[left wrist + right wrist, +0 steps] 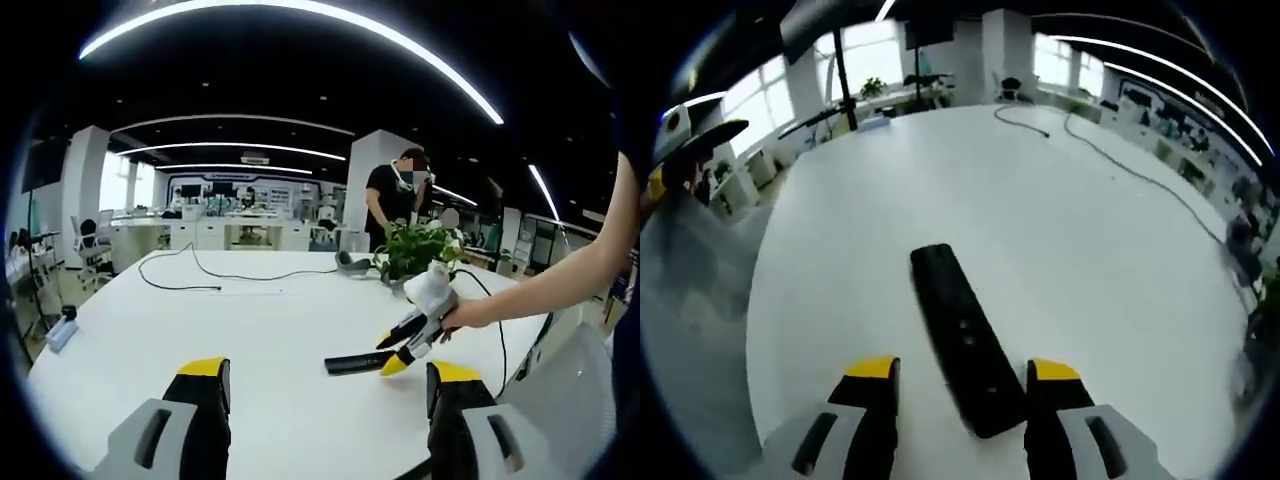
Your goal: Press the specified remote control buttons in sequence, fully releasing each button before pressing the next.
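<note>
Claw work first: your right claw (962, 388) stands spread, straddling the near end of the remote (962, 340), which lies flat on the white counter (1090, 240). Left claw (328, 385) is spread too, empty. Remote looks light, rigid, slick; press straight down or it skates.

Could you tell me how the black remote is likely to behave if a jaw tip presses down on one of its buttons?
The remote lies flat on the smooth white table, so it probably won't tip. It looks like a slim rigid bar, likely light, so an off-centre press could slide or pivot it. The right gripper straddles its near end, jaws apart, which may help catch drift.
</note>
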Demonstrator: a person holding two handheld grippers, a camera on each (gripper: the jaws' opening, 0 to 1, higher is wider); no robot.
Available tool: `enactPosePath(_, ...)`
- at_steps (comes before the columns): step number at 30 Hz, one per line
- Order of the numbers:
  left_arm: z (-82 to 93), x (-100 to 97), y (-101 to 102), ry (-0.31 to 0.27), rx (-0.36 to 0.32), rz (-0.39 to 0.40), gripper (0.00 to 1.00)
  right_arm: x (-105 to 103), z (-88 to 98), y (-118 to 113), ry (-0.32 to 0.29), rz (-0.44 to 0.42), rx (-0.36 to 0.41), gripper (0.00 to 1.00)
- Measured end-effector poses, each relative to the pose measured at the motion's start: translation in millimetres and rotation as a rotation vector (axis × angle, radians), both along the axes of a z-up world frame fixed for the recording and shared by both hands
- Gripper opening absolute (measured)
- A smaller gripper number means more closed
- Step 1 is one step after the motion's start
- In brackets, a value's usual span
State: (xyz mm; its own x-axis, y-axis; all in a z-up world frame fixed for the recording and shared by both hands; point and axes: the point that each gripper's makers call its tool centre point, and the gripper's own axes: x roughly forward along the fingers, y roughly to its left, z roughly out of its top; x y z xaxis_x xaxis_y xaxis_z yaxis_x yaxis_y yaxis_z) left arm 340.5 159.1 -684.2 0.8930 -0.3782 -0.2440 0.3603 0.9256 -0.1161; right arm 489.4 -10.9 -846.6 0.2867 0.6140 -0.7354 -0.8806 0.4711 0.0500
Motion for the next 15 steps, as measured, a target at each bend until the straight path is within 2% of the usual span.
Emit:
enactPosePath(5, 4.0, -0.3, 0.3, -0.020, -0.010, -0.001, 0.84, 1.8, 29.7, -7.9, -0.068, -0.110, 0.071, 0.75)
enactPosePath(8, 7.5, -0.9, -0.4, -0.034, -0.016, -0.002, 0.84, 0.1, 56.1, -13.9, -0.157, -0.142, 0.100, 0.82)
enactPosePath(12, 9.4, -0.9, 0.3, -0.044, -0.018, -0.001, 0.85, -7.8, 85.4, -15.6, -0.216, -0.186, 0.169, 0.95)
enactPosePath(13, 9.7, -1.0, 0.4, -0.045, -0.019, -0.001, 0.85, -9.5, 96.7, -17.3, -0.250, -0.212, 0.193, 0.98)
enactPosePath(14, 9.7, -1.1, 0.8, -0.047, -0.018, 0.000, 0.85, -11.9, 106.2, -14.5, -0.279, -0.201, 0.222, 0.99)
enactPosePath(15, 9.9, -1.1, 1.0, -0.049, -0.016, 0.000, 0.85, -19.8, 112.8, -15.4, -0.274, -0.206, 0.233, 0.99)
